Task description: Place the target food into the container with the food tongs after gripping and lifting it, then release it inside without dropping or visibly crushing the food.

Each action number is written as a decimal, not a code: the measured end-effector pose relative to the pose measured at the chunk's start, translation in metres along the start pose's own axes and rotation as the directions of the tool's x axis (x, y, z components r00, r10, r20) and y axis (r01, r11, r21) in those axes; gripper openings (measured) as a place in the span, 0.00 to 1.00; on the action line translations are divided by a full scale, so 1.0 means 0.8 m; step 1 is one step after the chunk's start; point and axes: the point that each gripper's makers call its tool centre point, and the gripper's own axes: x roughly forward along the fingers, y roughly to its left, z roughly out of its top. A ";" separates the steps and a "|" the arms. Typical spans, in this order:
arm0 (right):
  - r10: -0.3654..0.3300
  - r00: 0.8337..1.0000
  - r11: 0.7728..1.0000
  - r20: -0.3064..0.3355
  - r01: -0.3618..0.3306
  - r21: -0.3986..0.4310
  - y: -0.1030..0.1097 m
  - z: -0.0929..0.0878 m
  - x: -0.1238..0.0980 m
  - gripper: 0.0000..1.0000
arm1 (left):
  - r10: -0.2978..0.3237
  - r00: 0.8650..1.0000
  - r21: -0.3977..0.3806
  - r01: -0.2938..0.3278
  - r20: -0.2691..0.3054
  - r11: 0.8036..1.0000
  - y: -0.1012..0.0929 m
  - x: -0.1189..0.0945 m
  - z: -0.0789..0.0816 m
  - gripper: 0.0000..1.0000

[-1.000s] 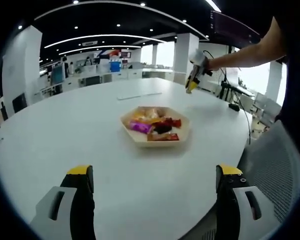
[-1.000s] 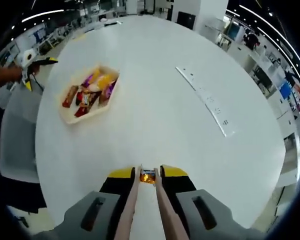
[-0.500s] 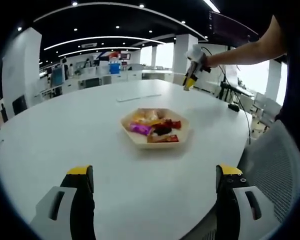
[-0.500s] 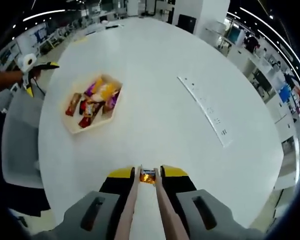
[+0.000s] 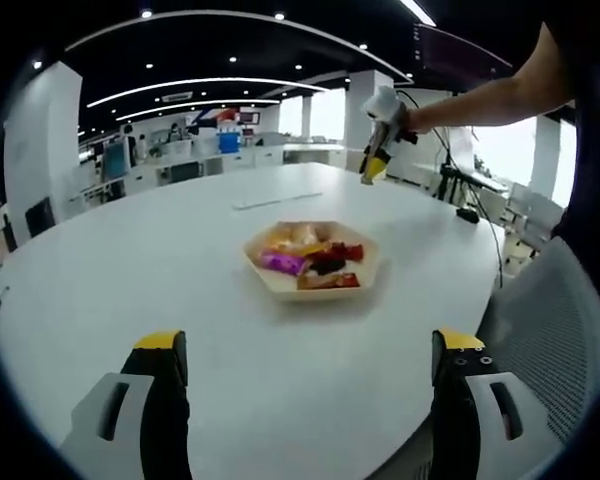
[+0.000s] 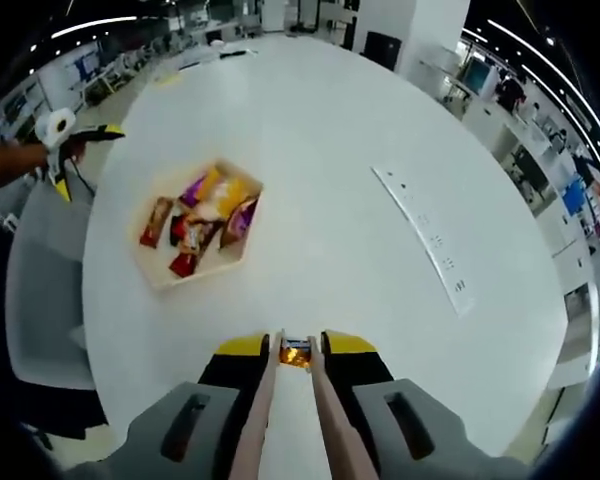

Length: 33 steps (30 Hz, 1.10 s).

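A pale hexagonal wooden tray holding several wrapped snacks sits mid-table ahead of my left gripper, whose yellow-tipped jaws stand wide open and hold nothing. High above the table's far right edge, my right gripper hangs in a person's hand. In the right gripper view, the right gripper is shut on tan food tongs. The tongs' tips pinch a small orange-wrapped snack in the air. The tray lies on the table below, at the left. The left gripper shows at the far left edge.
The round white table carries a long clear ruler-like strip, also seen behind the tray as a strip. A grey mesh chair stands at the table's edge. Office desks and pillars lie beyond.
The right gripper has drifted slightly left and up over the table with the tongs and snack still held. The left gripper has stayed put and open.
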 end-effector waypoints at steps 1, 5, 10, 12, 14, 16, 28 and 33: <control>0.001 1.000 1.000 0.002 -0.001 -0.002 0.002 0.003 0.001 0.19 | -0.004 1.000 0.003 0.004 0.000 1.000 -0.002 0.000 0.000 0.99; 0.007 1.000 1.000 0.009 -0.007 -0.014 0.015 0.020 0.004 0.19 | -0.005 1.000 0.007 0.005 0.011 1.000 -0.002 -0.001 0.003 0.99; 0.010 1.000 1.000 0.018 -0.009 -0.026 0.029 0.040 0.008 0.19 | -0.025 1.000 0.030 0.024 0.011 0.999 -0.010 0.000 0.005 0.98; 0.014 1.000 0.999 0.023 -0.013 -0.031 0.038 0.051 0.011 0.19 | -0.029 0.999 0.040 0.029 0.014 0.999 -0.012 -0.001 0.006 0.98; 0.017 1.000 0.999 0.025 -0.016 -0.038 0.045 0.059 0.014 0.19 | -0.029 0.999 0.039 0.028 0.021 0.999 -0.011 -0.001 0.007 0.98; 0.021 0.999 0.999 0.031 -0.020 -0.041 0.052 0.068 0.015 0.19 | -0.027 0.999 0.040 0.025 0.027 0.999 -0.009 -0.002 0.009 0.99; 0.037 0.998 0.997 0.051 -0.034 -0.063 0.081 0.109 0.026 0.19 | -0.042 0.998 0.049 0.040 0.044 0.998 -0.015 -0.004 0.015 0.99; 0.048 0.997 0.997 0.059 -0.044 -0.071 0.097 0.123 0.035 0.19 | -0.055 0.998 0.054 0.053 0.042 0.997 -0.019 -0.003 0.014 0.99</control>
